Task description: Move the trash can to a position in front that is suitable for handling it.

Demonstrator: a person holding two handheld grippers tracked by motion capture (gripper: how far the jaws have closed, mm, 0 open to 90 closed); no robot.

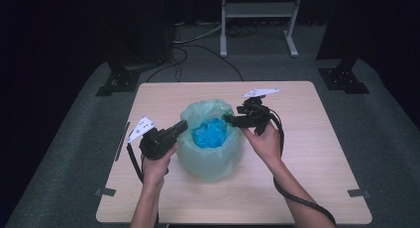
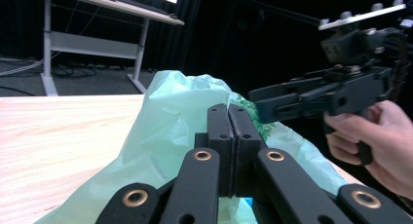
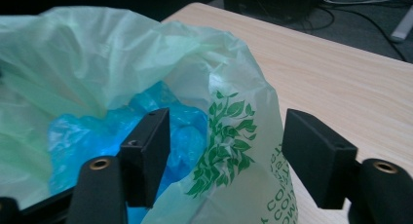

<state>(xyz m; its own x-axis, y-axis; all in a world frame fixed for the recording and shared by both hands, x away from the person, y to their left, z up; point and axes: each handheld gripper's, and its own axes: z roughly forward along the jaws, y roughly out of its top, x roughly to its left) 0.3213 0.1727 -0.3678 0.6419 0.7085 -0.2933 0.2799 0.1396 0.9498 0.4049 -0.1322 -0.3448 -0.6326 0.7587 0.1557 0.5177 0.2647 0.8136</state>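
High view: left claw (image 1: pixel 182 126) clamps the green bag's (image 1: pixel 210 158) left rim; right claw (image 1: pixel 229 120) gapes astride its right rim.

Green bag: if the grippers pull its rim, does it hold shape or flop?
Likely floppy: the green bag is thin, creased film, its rim folding around the right gripper, whose jaws stand open astride it. Probably light, with only crumpled blue plastic inside. Film may slip, though the left gripper, jaws closed, seems to pinch it.
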